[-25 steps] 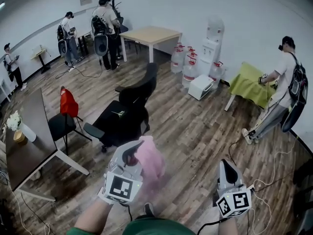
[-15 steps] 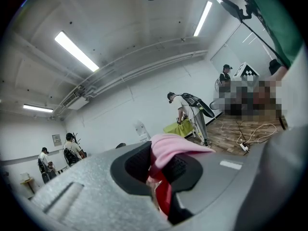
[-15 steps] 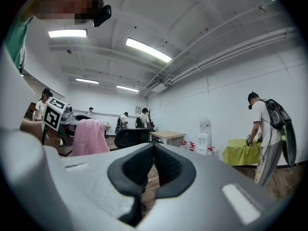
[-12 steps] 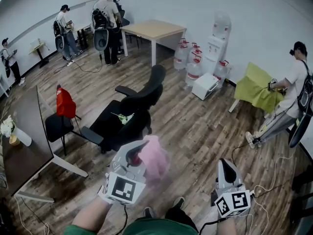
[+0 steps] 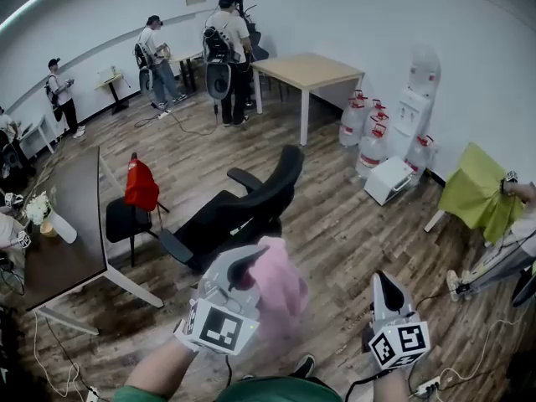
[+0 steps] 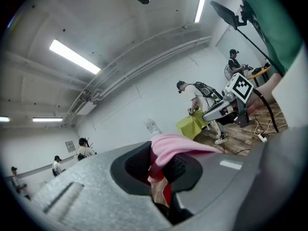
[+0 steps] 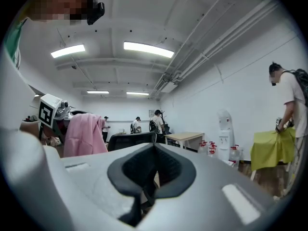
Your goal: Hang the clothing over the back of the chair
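Two grippers are seen at the bottom of the head view, both pointed level. On the left gripper (image 5: 244, 268), the fingers are clamped tight on a pink garment (image 5: 280, 285): a fold is pinched between the pads, and the rest is draped down the gripper's right side. On the right gripper (image 5: 387, 283), at lower right, the fingers are closed together with nothing between them. The black office chair (image 5: 251, 212) is found at centre frame, just above the garment, which is held apart from the chair's back. A red-draped chair (image 5: 138, 193) is spotted at left beside a dark counter (image 5: 79, 224).
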The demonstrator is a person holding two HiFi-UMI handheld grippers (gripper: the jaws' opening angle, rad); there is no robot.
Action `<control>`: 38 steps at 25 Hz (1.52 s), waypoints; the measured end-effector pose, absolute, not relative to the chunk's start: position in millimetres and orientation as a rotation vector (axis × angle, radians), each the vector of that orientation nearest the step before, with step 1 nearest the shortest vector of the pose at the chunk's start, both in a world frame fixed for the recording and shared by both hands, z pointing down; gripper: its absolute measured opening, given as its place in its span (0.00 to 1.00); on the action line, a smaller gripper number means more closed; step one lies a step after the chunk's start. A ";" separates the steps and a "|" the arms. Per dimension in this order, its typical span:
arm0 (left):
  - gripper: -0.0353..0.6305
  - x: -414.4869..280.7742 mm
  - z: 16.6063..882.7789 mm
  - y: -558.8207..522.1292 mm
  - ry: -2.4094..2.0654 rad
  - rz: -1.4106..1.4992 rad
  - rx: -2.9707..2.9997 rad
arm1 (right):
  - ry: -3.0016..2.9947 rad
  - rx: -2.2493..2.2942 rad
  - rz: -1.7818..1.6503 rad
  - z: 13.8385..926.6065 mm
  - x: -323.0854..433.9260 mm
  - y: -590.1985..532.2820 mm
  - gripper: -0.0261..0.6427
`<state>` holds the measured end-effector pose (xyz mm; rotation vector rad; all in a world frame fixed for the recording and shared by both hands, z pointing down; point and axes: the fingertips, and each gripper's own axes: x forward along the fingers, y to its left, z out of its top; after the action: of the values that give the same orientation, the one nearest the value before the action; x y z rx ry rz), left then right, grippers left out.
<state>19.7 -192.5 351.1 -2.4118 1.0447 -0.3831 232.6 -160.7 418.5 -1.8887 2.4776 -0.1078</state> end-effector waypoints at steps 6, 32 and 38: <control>0.11 43.5 314.9 -214.1 1.099 -0.416 -2.309 | 2.533 -1.764 -0.136 409.7 252.4 -198.8 0.04; 0.11 13.4 200.2 -383.1 0.969 -0.175 -2.237 | 2.409 -1.974 -0.198 425.6 230.5 -260.1 0.04; 0.11 -40.6 169.2 -452.0 1.009 -0.099 -2.257 | 2.351 -2.044 -0.152 416.8 195.3 -287.3 0.04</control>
<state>-40.6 -452.0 169.2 -2.2569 1.0088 -0.0989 195.3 -287.3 416.8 -2.0440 2.3512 -0.1521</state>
